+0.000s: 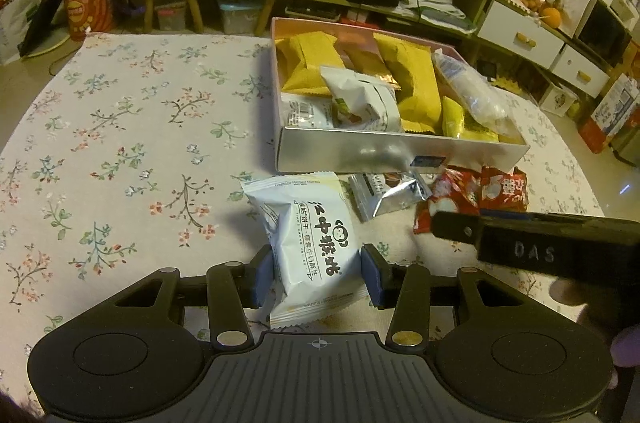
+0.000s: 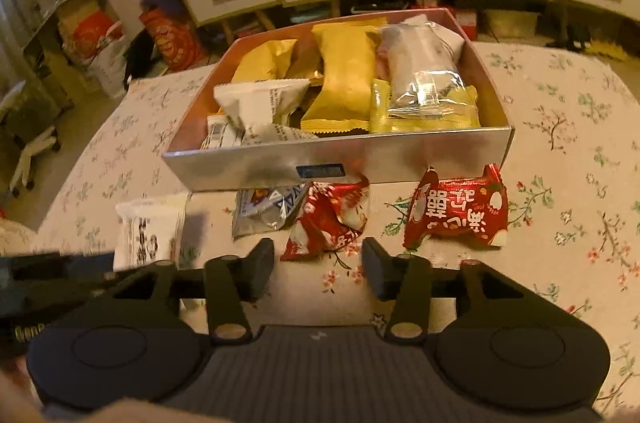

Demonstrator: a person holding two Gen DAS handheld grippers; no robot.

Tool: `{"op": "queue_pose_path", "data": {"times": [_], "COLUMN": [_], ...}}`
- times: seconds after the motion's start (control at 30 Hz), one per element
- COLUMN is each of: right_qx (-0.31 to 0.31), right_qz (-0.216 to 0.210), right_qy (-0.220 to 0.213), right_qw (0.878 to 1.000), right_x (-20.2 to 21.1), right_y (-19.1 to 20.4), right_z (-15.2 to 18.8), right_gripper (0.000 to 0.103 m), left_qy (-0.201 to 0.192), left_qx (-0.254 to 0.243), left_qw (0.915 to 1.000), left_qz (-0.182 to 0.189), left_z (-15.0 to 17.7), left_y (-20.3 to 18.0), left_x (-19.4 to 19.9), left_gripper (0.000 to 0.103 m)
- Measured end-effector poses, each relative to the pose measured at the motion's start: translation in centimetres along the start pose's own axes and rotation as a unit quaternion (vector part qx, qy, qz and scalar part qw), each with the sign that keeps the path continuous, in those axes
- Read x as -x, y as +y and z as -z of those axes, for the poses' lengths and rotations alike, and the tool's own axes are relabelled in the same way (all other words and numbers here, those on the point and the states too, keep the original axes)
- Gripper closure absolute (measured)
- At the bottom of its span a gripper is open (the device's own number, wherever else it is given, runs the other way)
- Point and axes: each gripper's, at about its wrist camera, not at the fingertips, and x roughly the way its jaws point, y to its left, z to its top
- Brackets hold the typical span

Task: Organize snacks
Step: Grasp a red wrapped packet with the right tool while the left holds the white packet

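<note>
So far we judge the job mostly done: the box (image 2: pixel 280 167) is near full, our left claw (image 1: pixel 318 277) grips the white biscuit pack (image 1: pixel 312 243), our right claw (image 2: pixel 318 265) gapes empty, and three packets remain on the desk (image 1: pixel 120 127).

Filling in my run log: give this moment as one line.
left gripper: shut on white packet | right gripper: open, empty | red packets, silver packet: on table | box: part filled
</note>
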Motion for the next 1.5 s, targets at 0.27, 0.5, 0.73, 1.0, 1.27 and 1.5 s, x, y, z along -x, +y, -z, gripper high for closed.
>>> {"op": "queue_pose_path", "data": {"times": [0.27, 0.5, 0.73, 1.0, 1.27, 1.5], "right_qx": [-0.072, -0.063, -0.027, -0.035, -0.027, -0.014], "right_qz": [0.002, 0.018, 0.014, 0.035, 0.054, 0.046], "right_qy": [-0.009, -0.015, -0.025, -0.01, -0.009, -0.019], "right_qw": [0.997, 0.998, 0.999, 0.999, 0.998, 0.999], "right_x": [-0.8, -0.6, 0.6, -0.3, -1.4, 0.0], "right_y": [-0.5, -0.1, -0.1, -0.3, 0.1, -0.1], "right_z": [-0.3, -0.1, -0.3, -0.7, -0.6, -0.3], "right_gripper": [0.057, 0.072, 0.09, 0.078, 0.075, 0.079], "left_qy": [0.003, 0.003, -0.001, -0.002, 0.002, -0.007], "left_qx": [-0.006, -0.012, -0.013, -0.013, -0.012, -0.008], "left_qw": [1.0, 0.9999, 0.9999, 0.9999, 0.9999, 0.9999], "left_qz": [0.003, 0.002, 0.002, 0.001, -0.001, 0.004], "left_z": [0.2, 0.4, 0.2, 0.3, 0.3, 0.1], "left_y": [-0.3, -0.6, -0.7, -1.0, -0.8, -0.7], "left_x": [-0.3, -0.2, 0.0, 0.3, 0.1, 0.5], "left_gripper": [0.06, 0.06, 0.06, 0.06, 0.06, 0.06]}}
